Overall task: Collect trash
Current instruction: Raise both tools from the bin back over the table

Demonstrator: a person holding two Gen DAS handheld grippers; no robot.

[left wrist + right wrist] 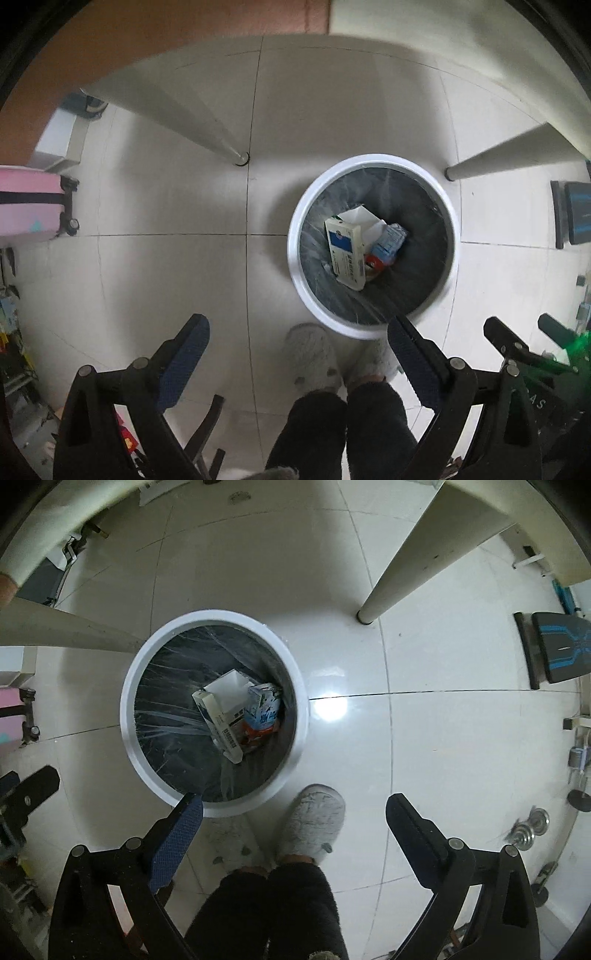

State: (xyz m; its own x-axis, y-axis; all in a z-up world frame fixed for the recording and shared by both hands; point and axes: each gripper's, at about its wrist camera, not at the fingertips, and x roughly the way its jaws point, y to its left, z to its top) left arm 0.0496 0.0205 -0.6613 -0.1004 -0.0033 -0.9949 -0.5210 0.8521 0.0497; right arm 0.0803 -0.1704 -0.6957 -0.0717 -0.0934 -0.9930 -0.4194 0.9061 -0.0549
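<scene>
**Both grippers empty above the lined bin: drop step judged complete**

The left gripper [299,345] and the right gripper [295,821] are pointed straight down at the tiled floor [166,206], and each is seen with its jaws spread wide and nothing between them. The waste bin [295,236], white-rimmed and lined with a dark bag, stands on the floor beside a table leg [221,140], just ahead of the person's grey slippers [314,819]. Inside it lie the collected items: a white-and-blue carton [345,254], a white sheet or box [360,218], a light-blue pack [389,240] and a reddish wrapper [373,264]. The same pile [240,712] is seen in the right wrist view.

The step in hand is judged to be the release of trash into the bin. No loose litter is shown on the visible floor, so a lift away from the bin and a search for further trash are called for next, with the jaws kept wide until an item is framed between them.
</scene>
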